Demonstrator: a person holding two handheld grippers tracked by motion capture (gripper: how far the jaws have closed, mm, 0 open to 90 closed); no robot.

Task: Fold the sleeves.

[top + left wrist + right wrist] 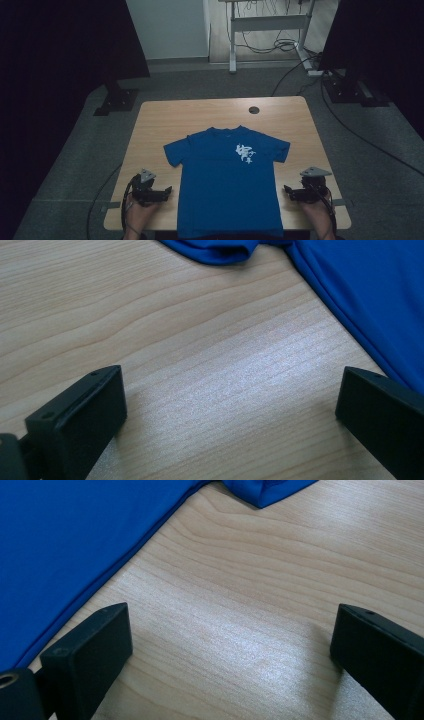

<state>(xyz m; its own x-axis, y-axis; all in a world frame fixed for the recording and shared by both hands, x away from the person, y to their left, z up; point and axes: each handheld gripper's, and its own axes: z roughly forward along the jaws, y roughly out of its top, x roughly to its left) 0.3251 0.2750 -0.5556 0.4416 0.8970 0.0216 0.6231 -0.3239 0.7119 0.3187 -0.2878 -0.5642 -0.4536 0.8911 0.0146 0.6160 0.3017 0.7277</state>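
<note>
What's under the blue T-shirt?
The blue T-shirt lies spread flat on the wooden table, which shows all around it. Whatever may lie beneath the cloth is covered.

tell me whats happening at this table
A person sits at a wooden table with a two-jaw gripper in each hand. A blue T-shirt with a white print lies spread flat, front up, collar away from the person, hem at the near edge. The left gripper rests beside the shirt's left side and the right gripper beside its right side. Both have jaws wide open over bare wood, holding nothing and not touching the shirt. Handling of the shirt has not yet begun.
</note>
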